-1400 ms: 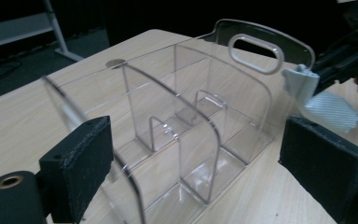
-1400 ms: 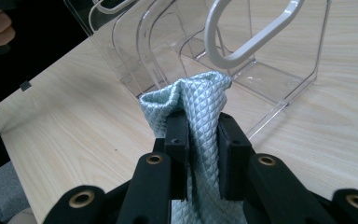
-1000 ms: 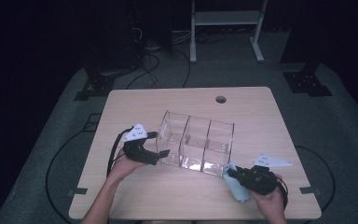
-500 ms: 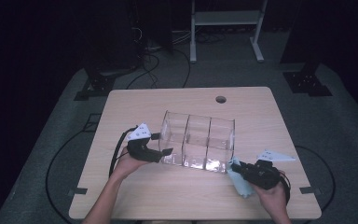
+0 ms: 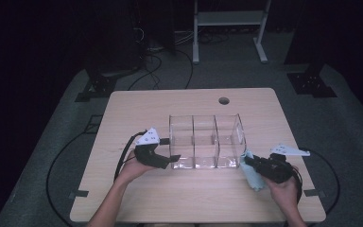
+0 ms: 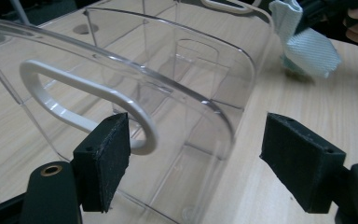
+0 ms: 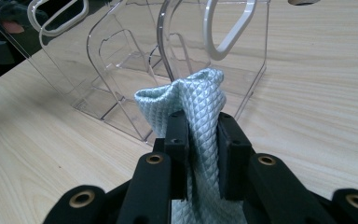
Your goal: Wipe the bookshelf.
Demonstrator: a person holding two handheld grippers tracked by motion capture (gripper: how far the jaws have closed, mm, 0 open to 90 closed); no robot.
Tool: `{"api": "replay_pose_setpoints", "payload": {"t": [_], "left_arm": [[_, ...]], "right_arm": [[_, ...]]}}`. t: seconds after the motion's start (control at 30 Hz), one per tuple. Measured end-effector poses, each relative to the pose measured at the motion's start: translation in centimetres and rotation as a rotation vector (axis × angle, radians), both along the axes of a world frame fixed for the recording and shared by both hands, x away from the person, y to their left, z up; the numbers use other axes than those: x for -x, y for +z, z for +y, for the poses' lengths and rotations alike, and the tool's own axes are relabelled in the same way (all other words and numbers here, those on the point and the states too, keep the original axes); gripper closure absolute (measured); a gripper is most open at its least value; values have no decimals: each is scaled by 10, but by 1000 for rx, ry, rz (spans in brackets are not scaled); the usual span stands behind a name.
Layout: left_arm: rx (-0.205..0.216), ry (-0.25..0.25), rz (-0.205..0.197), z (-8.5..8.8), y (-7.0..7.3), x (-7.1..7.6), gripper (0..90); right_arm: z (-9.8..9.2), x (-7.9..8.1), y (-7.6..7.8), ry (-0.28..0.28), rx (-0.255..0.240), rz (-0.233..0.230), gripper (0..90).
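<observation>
left gripper (image 5: 171, 160): at the left end of the clear organizer, jaws spread; they have just been closing in, and the end wall's lower corner now sits between the pads with no pad pressing on it
left pads (image 6: 103, 161): in the left gripper view one pad stands in front of the white handle loop, the other well off to the side over bare table
right gripper (image 5: 246, 161): near front-right corner of the organizer, jaws pinched tight on the cloth
cloth (image 7: 193, 100): light blue-green, quilted diamond weave, bunched between the right pads and bulging above them; in the high view it hangs from the jaws onto the table just beside the organizer's right end
clear organizer (image 5: 205, 139): transparent plastic bin with three compartments in a row, upright, mid-table, long side facing the person; all three compartments look empty
handle loops (image 6: 86, 100): white oval ring on each end wall; the right-end one shows just past the cloth in the right gripper view
table (image 5: 137, 106): light wood, round cable hole at the far edge
hands: left hand (image 5: 133, 169) and right hand (image 5: 283, 188) come in from the bottom edge, each wrapped round its gripper
floor: grey mat, cables and stand feet behind the table
</observation>
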State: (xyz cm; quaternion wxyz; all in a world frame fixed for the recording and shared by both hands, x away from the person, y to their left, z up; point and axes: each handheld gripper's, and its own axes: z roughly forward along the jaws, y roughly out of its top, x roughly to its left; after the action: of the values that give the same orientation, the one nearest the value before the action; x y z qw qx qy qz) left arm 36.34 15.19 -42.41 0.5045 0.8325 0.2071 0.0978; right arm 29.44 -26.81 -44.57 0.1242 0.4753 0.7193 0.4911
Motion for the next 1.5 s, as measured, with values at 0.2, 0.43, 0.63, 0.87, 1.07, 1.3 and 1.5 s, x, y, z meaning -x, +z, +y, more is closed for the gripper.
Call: {"api": "replay_pose_setpoints", "payload": {"t": [0.2, 0.43, 0.63, 0.87, 1.07, 1.3, 1.5], "left_arm": [[40, 0, -2, -1, -1, -7, 294], [22, -3, -29, -4, -2, -4, 426], [25, -1, -27, -1, -2, 1, 489], [58, 3, -1, 1, -4, 16, 478], [55, -6, 8, 0, -4, 24, 470], [52, 10, -1, 1, -5, 27, 469], [54, 18, -3, 0, -6, 28, 469]], "right_arm": [[-1, -3, -1, 3, -1, 0, 764], [-4, -7, -1, -2, -12, 11, 765], [-6, -13, -4, -16, -6, 13, 767], [-4, -9, 4, -13, 1, -17, 768], [7, -5, 30, -7, 65, -96, 770], [11, -20, -8, -18, 45, 13, 773], [10, -17, 3, -17, 37, -8, 773]]}}
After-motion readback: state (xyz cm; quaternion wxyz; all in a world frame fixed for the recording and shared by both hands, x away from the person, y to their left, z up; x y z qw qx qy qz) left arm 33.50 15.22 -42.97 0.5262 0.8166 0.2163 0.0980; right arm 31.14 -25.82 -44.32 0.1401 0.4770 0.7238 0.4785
